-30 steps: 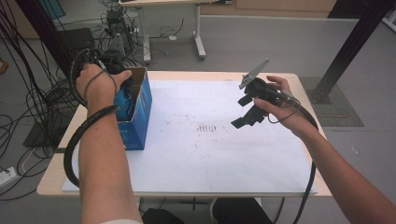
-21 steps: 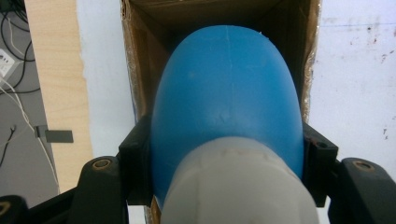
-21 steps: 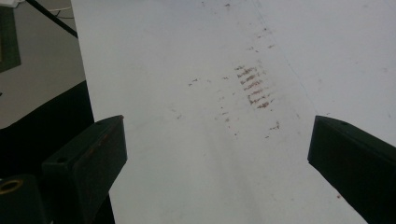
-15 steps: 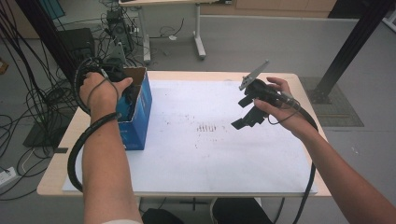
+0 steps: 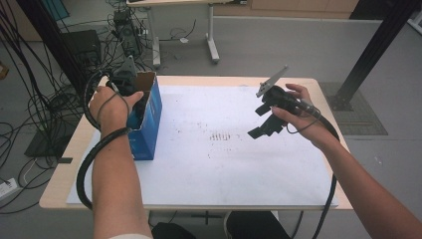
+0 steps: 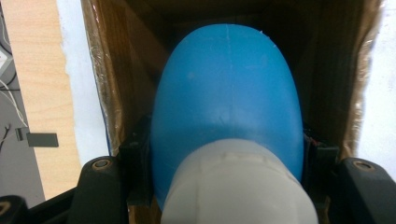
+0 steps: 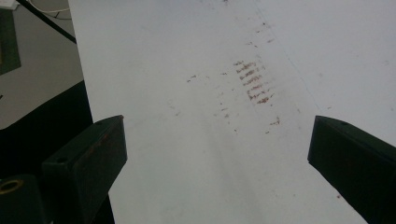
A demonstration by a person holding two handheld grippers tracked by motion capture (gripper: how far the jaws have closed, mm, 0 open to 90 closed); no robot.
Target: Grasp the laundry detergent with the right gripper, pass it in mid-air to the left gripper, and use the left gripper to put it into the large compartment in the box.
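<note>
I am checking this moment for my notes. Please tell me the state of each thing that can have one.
Blue box: upright, top open.
Blue bottle: held inside the box, white cap towards the camera.
Left gripper: shut on the bottle.
Right gripper: open, holding nothing, above the white sheet.

Open-topped blue box (image 5: 148, 122) upright at table's left edge, its cardboard walls close around the blue bottle (image 6: 226, 102) (little side clearance), white sheet (image 5: 224, 164) bare from box to right gripper (image 5: 263, 124), faint brown marks (image 7: 254, 81) flat, no obstacle
</note>
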